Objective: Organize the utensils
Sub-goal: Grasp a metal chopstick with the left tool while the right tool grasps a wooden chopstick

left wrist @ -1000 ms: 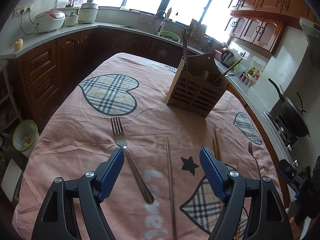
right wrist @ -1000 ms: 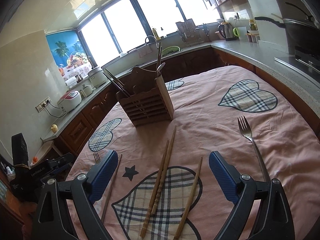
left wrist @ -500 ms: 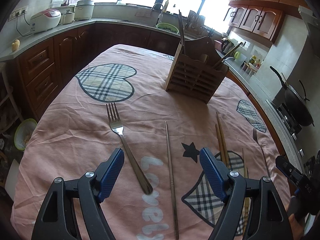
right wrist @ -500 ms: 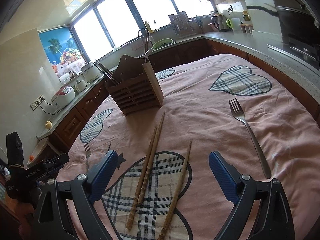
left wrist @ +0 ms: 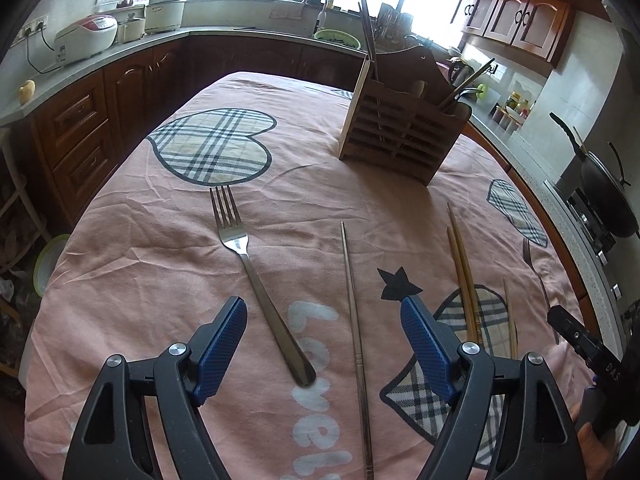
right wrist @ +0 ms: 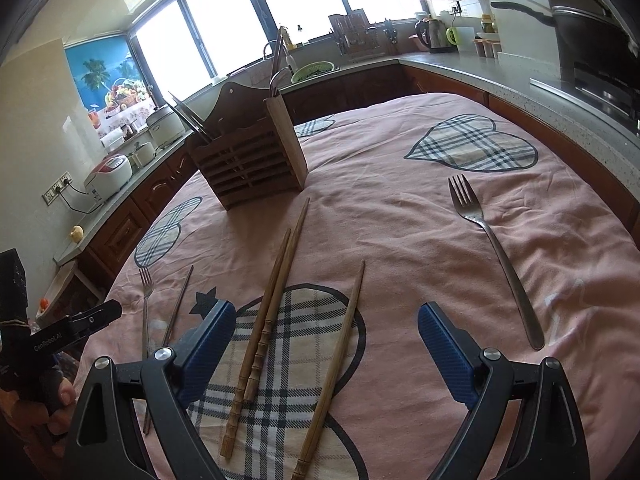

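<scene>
A wooden utensil holder (left wrist: 404, 136) stands on the pink tablecloth, with chopsticks and a spoon in it; it also shows in the right wrist view (right wrist: 250, 156). My left gripper (left wrist: 324, 344) is open and empty above a steel fork (left wrist: 256, 276) and a metal chopstick (left wrist: 354, 320). My right gripper (right wrist: 324, 344) is open and empty above three wooden chopsticks (right wrist: 272, 312), with a second fork (right wrist: 492, 248) to its right. The wooden chopsticks also show in the left wrist view (left wrist: 464, 276).
The table (left wrist: 168, 240) is ringed by kitchen counters with cabinets (left wrist: 76, 120), a rice cooker (left wrist: 86, 38) and a wok (left wrist: 608, 196) on the stove at the right. A bin (left wrist: 50, 260) stands on the floor to the left.
Both grippers have moved lower and closer to the table; the utensils appear larger and nearer. Both stay open and empty. Nothing on the table has moved.
</scene>
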Tool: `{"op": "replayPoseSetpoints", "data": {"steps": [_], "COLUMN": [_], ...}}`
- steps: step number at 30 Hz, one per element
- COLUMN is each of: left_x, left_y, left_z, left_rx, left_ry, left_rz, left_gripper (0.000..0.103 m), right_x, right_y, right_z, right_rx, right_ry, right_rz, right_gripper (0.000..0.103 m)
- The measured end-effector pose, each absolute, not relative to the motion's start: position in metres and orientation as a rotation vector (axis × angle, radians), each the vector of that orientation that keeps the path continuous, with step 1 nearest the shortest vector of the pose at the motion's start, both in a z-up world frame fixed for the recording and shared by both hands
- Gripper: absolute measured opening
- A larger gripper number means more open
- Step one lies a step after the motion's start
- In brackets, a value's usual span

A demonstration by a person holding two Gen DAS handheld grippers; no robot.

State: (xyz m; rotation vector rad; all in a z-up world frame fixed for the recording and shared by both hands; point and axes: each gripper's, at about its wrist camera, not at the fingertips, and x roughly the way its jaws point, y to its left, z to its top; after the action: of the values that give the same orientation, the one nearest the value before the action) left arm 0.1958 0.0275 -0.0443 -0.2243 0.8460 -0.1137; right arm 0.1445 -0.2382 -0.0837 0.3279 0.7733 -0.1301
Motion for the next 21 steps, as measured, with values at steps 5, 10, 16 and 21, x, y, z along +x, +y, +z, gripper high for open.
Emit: {"op": "replayPoseSetpoints", "data": {"steps": [5, 10, 16, 21], "left_x": [0.204, 0.215, 0.234, 0.256], "left_y": [0.026, 0.024, 0.019, 0.014], "left_z": [-0.05, -0.057, -0.06, -0.065], "left_rx": [-0.218, -0.212, -0.185, -0.16], "left_ry": [0.865, 0.892, 0.907, 0.929], "left_rz": [-0.114, -0.11, -0.111, -0.119], "left_gripper": [0.081, 0.081, 0.081, 0.08], "right_x": [0.15, 0.157, 0.169, 0.183], "right_y": [-0.239, -0.242, -0.24, -0.241], "right_z": [-0.09, -0.096, -0.096, -0.099], "right_rx": [0.322, 0.322, 0.265, 0.238], "right_ry": [0.794, 0.812, 0.808, 0.83], "right_rz": [-0.147, -0.162, -0.184, -0.191], "right_gripper": [0.094, 0.094, 0.094, 0.085]}}
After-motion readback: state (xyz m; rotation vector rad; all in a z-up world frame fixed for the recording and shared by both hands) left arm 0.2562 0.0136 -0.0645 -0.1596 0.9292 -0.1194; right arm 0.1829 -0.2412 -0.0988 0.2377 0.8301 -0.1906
